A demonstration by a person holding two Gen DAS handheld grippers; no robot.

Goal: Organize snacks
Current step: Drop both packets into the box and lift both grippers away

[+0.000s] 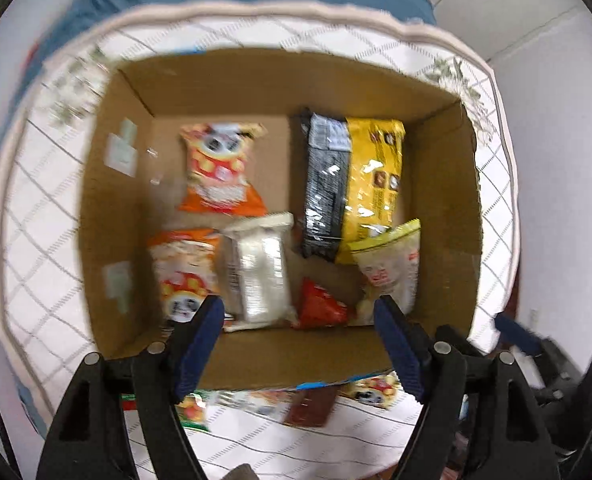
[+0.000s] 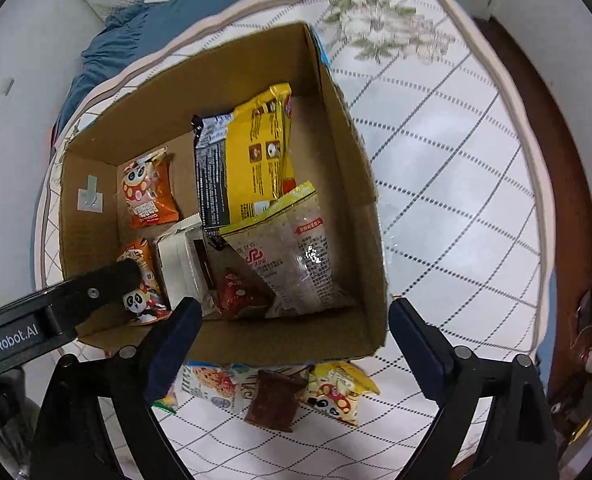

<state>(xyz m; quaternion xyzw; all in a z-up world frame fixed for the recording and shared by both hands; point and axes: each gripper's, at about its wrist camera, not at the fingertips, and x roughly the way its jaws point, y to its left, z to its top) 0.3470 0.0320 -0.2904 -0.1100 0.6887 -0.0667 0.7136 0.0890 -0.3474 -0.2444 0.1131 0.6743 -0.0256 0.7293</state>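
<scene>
Both wrist views look steeply down from close above into the cardboard box (image 1: 280,76) on the quilted worktop (image 2: 447,184). The left view sits squarely over the box; the right view stands off toward 5 o'clock. Both share the box interior and the loose packets (image 2: 335,392) at 6 o'clock.

A round table (image 2: 455,208) fills the middle, covered by a white cloth (image 2: 435,168) with a grey lattice pattern, a pale pink border and green leaf prints at 12 o'clock. Beyond it, at 11 o'clock, blue bedding (image 2: 144,28) lies rumpled. Pale walls (image 2: 16,60) close the edges. At 3 o'clock a dark brown wooden rim (image 2: 571,216) shows past the cloth.
</scene>
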